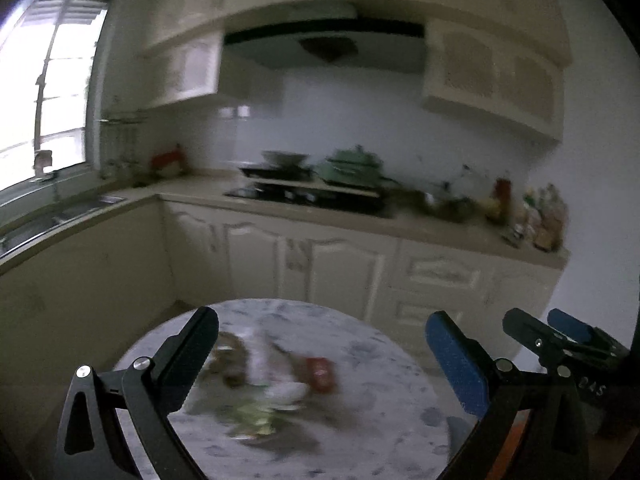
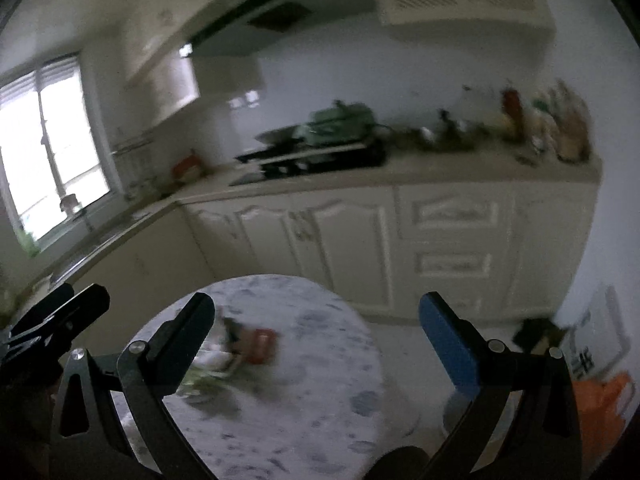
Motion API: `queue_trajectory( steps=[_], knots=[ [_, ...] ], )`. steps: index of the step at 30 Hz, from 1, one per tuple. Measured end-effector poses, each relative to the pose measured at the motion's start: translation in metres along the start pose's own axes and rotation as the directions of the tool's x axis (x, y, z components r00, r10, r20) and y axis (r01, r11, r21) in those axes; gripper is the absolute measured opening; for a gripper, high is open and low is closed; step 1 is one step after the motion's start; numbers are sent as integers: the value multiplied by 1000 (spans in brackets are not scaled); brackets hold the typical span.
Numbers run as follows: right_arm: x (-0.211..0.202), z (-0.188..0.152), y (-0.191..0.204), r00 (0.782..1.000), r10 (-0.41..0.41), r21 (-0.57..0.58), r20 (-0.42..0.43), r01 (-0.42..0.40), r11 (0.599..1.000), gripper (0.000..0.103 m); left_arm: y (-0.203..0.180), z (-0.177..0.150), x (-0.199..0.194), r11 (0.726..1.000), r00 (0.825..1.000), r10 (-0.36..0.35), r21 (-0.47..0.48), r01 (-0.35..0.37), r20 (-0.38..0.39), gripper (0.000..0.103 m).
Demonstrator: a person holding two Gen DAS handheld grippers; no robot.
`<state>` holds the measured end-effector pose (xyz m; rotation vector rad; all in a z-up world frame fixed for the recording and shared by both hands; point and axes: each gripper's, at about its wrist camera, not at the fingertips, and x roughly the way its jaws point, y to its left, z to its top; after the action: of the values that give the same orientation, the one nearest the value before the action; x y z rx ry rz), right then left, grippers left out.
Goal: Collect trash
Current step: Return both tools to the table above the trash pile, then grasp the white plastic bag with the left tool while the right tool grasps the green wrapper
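Both views are smeared by motion. The heap of trash (image 1: 268, 380) on the round marble worktop (image 1: 380, 420) blurs into streaks: a red packet (image 1: 320, 374) and some green and white scraps can be made out, but not what they are. The left tongs (image 1: 320, 360) hide the heap's left edge, and the picture's bottom edge cuts off their arms. In the right wrist view the right tongs (image 2: 316, 344) cover part of the same heap (image 2: 236, 356). The bottles (image 1: 540, 216) at the far kitchen counter's end are too blurred to tell apart. An orange thing (image 2: 600, 408) on the floor is cut by the lens rim.
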<state>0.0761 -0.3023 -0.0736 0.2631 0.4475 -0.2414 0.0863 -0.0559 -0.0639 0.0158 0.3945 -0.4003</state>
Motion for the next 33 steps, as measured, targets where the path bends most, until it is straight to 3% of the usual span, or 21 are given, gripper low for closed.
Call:
queue_trajectory(
  steps=[9, 17, 26, 29, 33],
  knots=[
    [-3, -7, 77, 995, 98, -134, 7, -96, 986, 103, 29, -41, -59, 990, 991, 131, -53, -129, 35, 102],
    [3, -20, 105, 990, 137, -191, -21, -138, 972, 103, 51, -64, -87, 976, 980, 198, -96, -197, 1, 102],
    [35, -51, 111, 983, 132, -191, -131, -156, 969, 103, 58, -100, -71, 967, 963, 213, -102, -232, -166, 102],
    [51, -63, 112, 978, 123, -182, -170, -154, 971, 103, 58, -117, -56, 967, 950, 207, -100, -236, -236, 102],
    [73, -82, 118, 963, 117, -185, -242, -164, 969, 103, 69, -113, -20, 970, 931, 194, -84, -230, -310, 102]
  ],
)
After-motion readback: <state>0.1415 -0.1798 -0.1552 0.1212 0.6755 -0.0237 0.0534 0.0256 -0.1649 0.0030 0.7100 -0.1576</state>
